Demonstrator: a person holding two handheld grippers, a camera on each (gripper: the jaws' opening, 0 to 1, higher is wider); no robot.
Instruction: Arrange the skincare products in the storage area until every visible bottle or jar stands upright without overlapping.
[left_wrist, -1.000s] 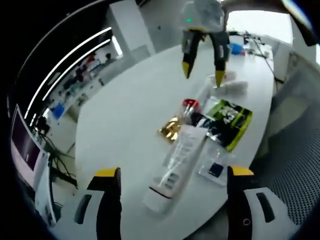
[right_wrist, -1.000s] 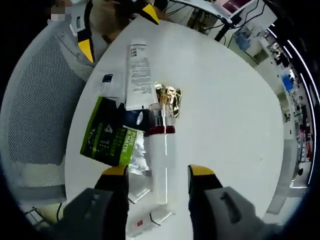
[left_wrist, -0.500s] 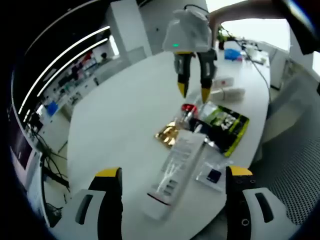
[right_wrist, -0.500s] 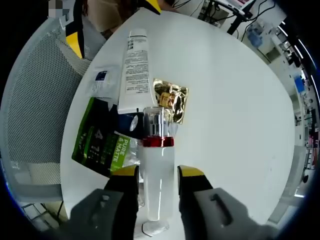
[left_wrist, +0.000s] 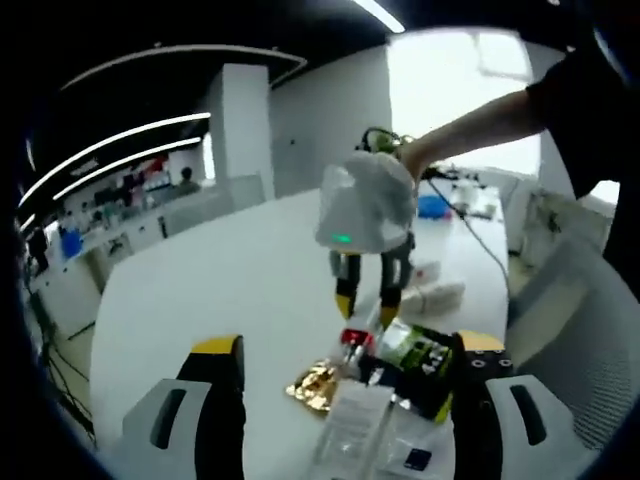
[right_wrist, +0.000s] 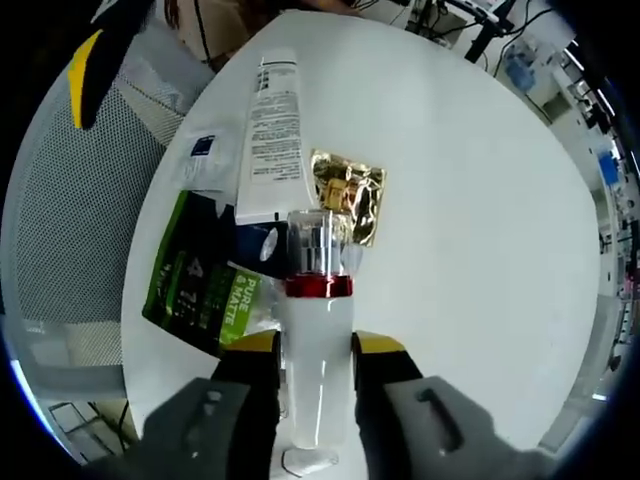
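With jaws closed round the lying white bottle w/ red band & clear cap (right_wrist: 318, 340) on the white bench (right_wrist: 470, 200), right tool (right_wrist: 316, 345) grips it; left tool (left_wrist: 340, 352) spread, idle. Next: lift, stand upright.

The left tongs (left_wrist: 340, 375) rise from the bottom edge, jaws wide apart, above a white surface (left_wrist: 220, 290). At centre the right tongs (left_wrist: 366, 305) point down, jaws close around a red-collared bottle (left_wrist: 352, 345). Beside it lie a gold sachet (left_wrist: 315, 385), a green pouch (left_wrist: 420, 360) and a white tube (left_wrist: 350, 440).
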